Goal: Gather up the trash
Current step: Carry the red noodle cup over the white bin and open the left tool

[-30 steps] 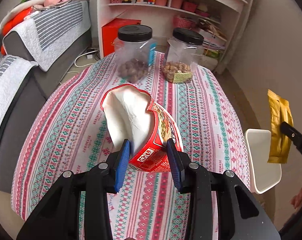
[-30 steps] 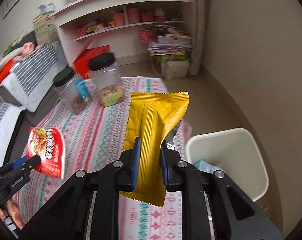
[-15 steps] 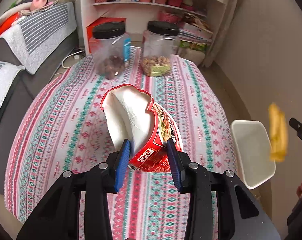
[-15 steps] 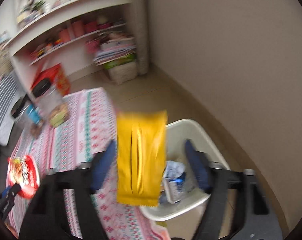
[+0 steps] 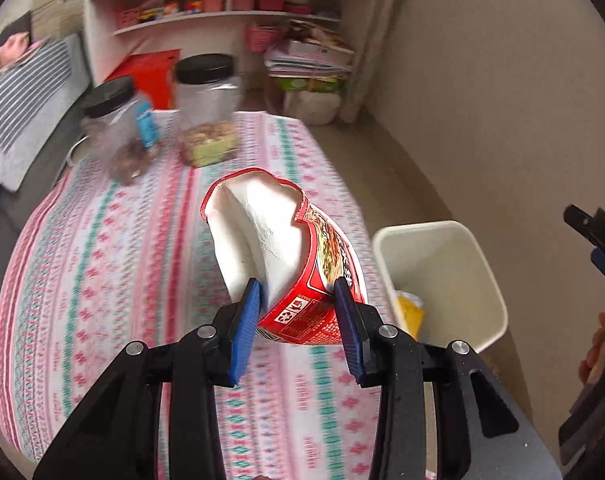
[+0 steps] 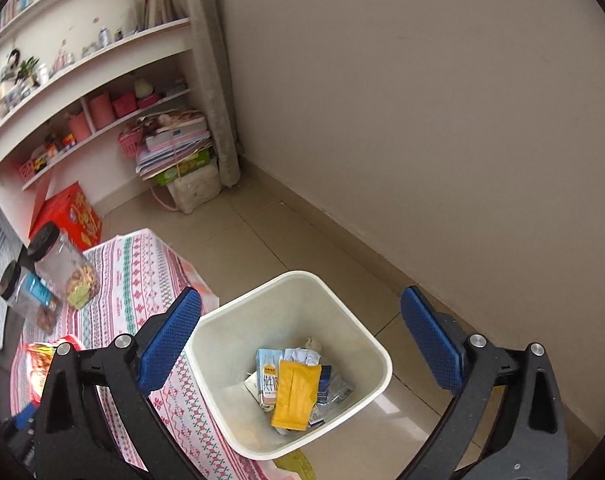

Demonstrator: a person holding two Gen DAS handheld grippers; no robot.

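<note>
Two grippers: one carries trash, the other hangs bare above the bin.
Left gripper: clamped on the crushed noodle cup, its blue pads pressing the cup's two sides near the base.
Noodle cup, look: red paper outside, plain white inside, rim torn and bent into a wavy lip, mouth facing away from the camera; held in the air above the table, beside the trash bin.
Noodle cup, print: a white recycling-arrow mark in a box near the base, a photo of noodles on the side; the small text is too blurred to read.
Right gripper: its jaws have just been opening and stand wide apart, nothing between them, directly over the bin.
Yellow wrapper: ridged, flat, with a serrated lower edge; lies inside the white bin on top of the other rubbish.
Bin contents: a pale blue carton with dark Chinese characters, partly covered; crumpled white paper and clear film beside it.
Bin, place: on the tiled floor, just beside the table's edge.
</note>
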